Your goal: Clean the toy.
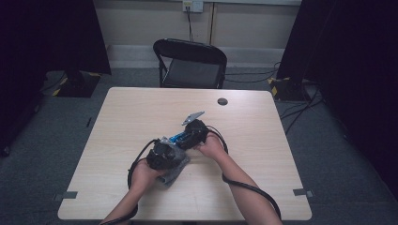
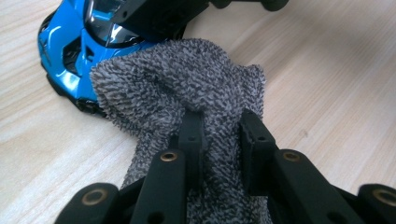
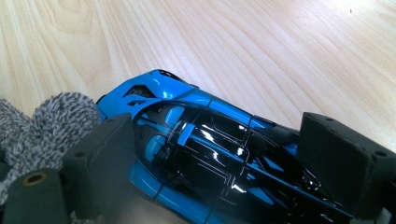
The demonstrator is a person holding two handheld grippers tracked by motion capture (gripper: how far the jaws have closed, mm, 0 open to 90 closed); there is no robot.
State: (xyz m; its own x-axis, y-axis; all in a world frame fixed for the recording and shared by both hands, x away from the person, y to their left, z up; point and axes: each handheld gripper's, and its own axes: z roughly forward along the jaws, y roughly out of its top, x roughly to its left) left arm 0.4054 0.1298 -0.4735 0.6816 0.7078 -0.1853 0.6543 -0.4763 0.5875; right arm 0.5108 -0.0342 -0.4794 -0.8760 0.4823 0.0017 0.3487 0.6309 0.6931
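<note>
The pale wood-grain surface point(image 1: 141, 112) is used as the bed on which the work is done: the glossy blue and black toy sports car point(image 3: 205, 154) is kept on it near its middle, wheels down as far as can be told, so that it is steadied from below while it is wiped. In the high view the car point(image 1: 178, 138) is seen between the two tools, just ahead of the person's hands.

The grey looped terry cloth point(image 2: 187, 102) is bunched into a pad and pressed against the car's bodywork point(image 2: 65, 56), touching it at one end; a rubbing or drying stroke is judged to be in hand.

The right claw point(image 3: 219, 158) is set astride the car, one black pad at each flank, clamped on it so the car is not pushed along by the cloth. The left claw point(image 2: 219, 140) is closed tight on a fold of the cloth, its pads sunk into the pile.

Both forearms are brought in low from the near edge and angled inwards, the left claw point(image 1: 162, 154) and right claw point(image 1: 195, 132) meeting nose to nose.
</note>
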